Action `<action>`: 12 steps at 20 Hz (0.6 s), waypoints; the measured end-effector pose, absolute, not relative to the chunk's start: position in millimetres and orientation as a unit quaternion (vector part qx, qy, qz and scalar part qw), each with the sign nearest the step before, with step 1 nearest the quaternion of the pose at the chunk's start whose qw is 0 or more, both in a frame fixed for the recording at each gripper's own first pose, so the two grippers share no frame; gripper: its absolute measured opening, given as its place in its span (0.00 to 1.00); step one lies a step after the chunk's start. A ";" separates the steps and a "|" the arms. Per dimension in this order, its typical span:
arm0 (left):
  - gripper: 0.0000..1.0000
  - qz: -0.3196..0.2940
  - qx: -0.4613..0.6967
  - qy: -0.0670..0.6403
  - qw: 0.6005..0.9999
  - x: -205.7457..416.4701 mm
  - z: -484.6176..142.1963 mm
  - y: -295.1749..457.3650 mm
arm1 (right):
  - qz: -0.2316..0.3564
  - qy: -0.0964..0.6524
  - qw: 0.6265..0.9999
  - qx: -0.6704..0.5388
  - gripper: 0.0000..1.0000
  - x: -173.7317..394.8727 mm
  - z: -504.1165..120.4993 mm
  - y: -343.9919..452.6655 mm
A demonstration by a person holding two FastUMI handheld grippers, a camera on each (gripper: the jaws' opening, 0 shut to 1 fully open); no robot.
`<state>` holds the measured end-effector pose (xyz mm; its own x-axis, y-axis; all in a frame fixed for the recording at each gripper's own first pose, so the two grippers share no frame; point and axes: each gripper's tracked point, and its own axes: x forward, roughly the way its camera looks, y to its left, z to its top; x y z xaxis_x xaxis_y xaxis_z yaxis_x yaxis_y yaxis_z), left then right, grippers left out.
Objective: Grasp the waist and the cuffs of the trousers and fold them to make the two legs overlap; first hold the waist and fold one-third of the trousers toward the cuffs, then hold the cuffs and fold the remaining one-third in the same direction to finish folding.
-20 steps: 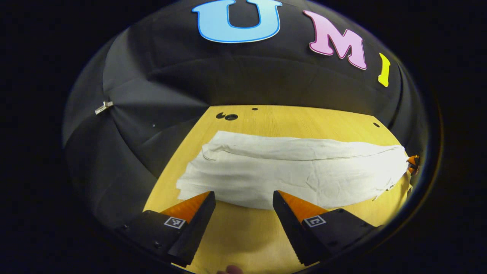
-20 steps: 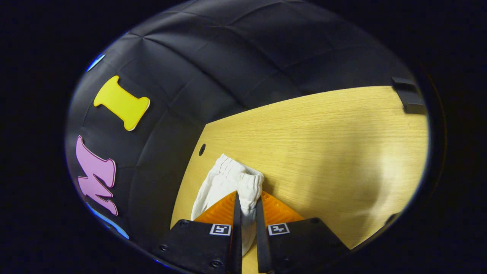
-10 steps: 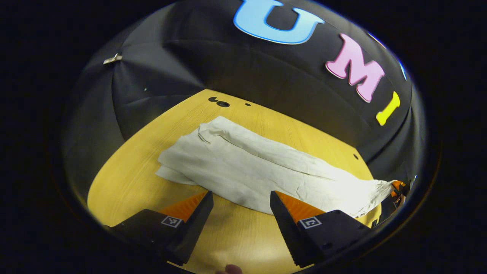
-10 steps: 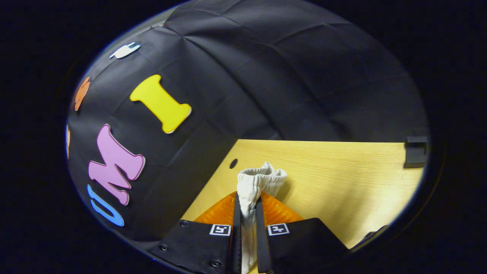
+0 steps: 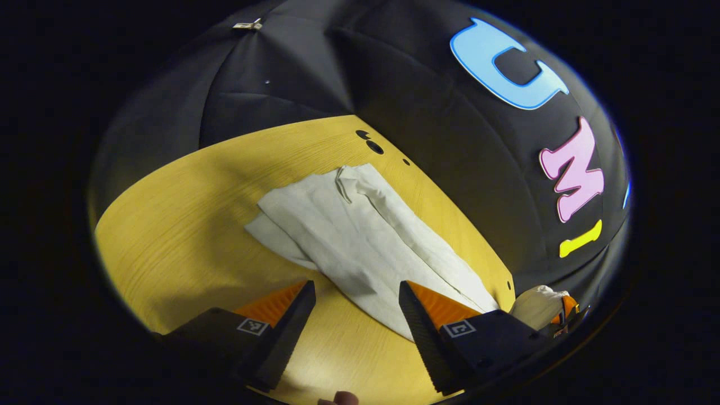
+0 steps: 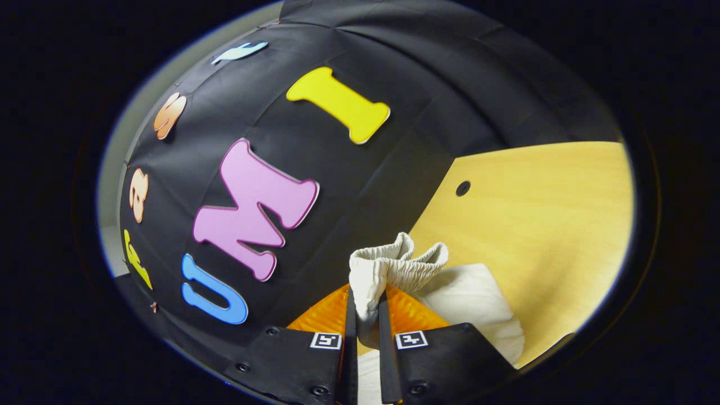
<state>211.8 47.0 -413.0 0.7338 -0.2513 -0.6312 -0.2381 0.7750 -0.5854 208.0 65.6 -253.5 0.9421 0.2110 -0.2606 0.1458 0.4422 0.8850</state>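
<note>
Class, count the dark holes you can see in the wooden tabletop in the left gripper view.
4: three holes cluster by the far corner of the table beyond the trousers; one hole lies near the right edge. Cloth may hide others.

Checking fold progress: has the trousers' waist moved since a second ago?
Yes. The waist, pinched in the right claw, has lifted off the table.

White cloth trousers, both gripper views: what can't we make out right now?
- Right gripper view: the elastic waist of the white cloth trousers is bunched between the right gripper fingers; the cloth below is hidden behind them.
- Left gripper view: the waist end is cut off at the lower right edge, behind the open left gripper.
- Cuffs: layers overlap, too small to separate.
</note>
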 end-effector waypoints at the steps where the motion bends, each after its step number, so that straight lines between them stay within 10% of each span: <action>1: 0.97 0.000 -0.341 0.360 0.869 215.6 -413.2 47.9 | 0.028 0.181 0.831 0.526 0.20 208.7 -263.0 87.9; 12: 0.94 0.013 -0.402 0.343 0.849 254.3 -418.1 48.3 | 0.113 0.336 0.831 0.429 0.20 164.9 -357.2 263.6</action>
